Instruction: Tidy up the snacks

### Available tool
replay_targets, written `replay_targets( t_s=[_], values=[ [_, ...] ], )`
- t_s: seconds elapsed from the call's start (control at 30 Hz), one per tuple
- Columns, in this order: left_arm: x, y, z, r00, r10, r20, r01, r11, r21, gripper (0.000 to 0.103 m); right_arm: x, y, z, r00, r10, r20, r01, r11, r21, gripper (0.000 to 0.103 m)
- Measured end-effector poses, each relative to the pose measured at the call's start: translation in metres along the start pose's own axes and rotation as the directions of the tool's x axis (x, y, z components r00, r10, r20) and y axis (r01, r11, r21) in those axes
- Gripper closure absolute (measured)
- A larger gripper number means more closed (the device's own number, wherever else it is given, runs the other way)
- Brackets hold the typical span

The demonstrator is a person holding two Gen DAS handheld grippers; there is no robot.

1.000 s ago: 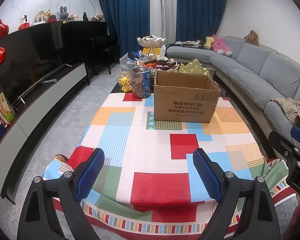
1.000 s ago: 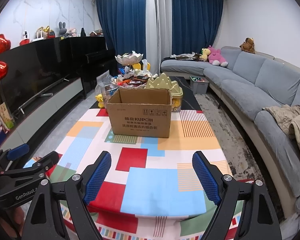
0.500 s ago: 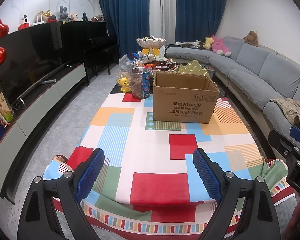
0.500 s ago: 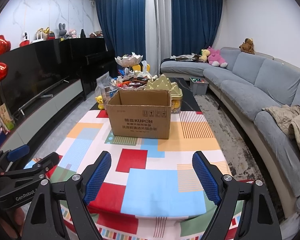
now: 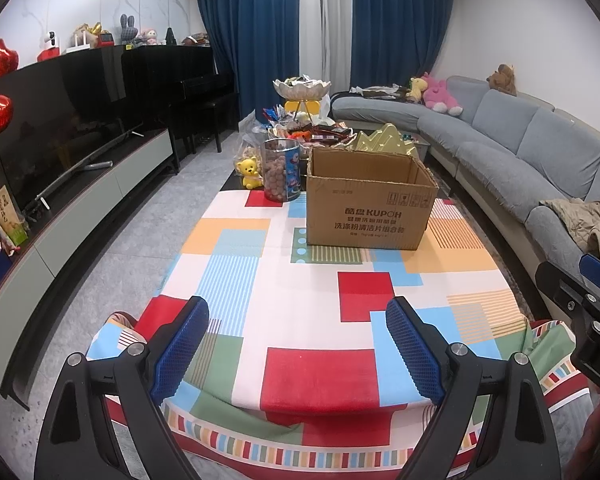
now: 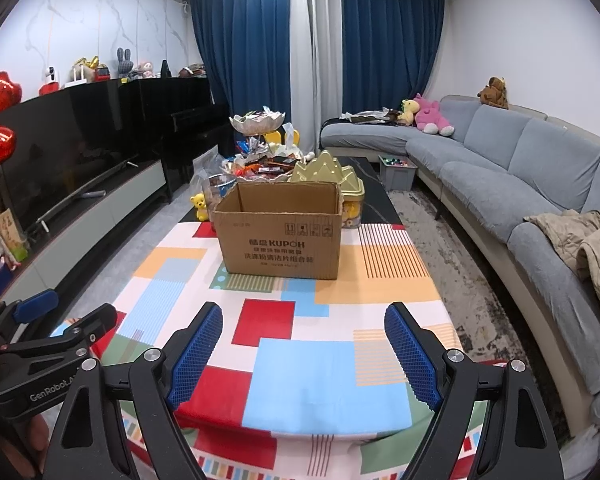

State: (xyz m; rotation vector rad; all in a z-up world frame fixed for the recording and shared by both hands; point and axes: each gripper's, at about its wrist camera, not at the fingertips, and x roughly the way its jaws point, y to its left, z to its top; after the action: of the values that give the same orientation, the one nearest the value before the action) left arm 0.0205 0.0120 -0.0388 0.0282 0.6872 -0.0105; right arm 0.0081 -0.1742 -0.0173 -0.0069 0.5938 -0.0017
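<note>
Both grippers have crept slightly nearer the cardboard box (image 6: 281,235), which stands open-topped on the patchwork tablecloth (image 5: 320,372). The left gripper (image 5: 297,350) and right gripper (image 6: 303,354) hover level over the near edge, fingers spread wide, holding nothing. The snack pile (image 6: 260,168) behind the box is partly hidden.

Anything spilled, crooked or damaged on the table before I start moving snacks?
Nothing spilled. The cardboard box stands upright and open, with a ragged top rim. Behind it the clear snack canister is upright. The patchwork tablecloth droops and wrinkles at the near edge. Both grippers are open and empty.
</note>
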Motion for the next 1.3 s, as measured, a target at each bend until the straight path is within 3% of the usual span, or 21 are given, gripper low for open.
replay_targets(
  t_s=[1.3],
  values=[
    [-0.0029,0.0012,0.0022,1.000,-0.004,0.003,0.004,1.000,-0.001,0.012,0.0008,-0.0006,-0.0004,1.000,0.002,0.000,-0.002,1.000,0.002,0.019]
  ],
)
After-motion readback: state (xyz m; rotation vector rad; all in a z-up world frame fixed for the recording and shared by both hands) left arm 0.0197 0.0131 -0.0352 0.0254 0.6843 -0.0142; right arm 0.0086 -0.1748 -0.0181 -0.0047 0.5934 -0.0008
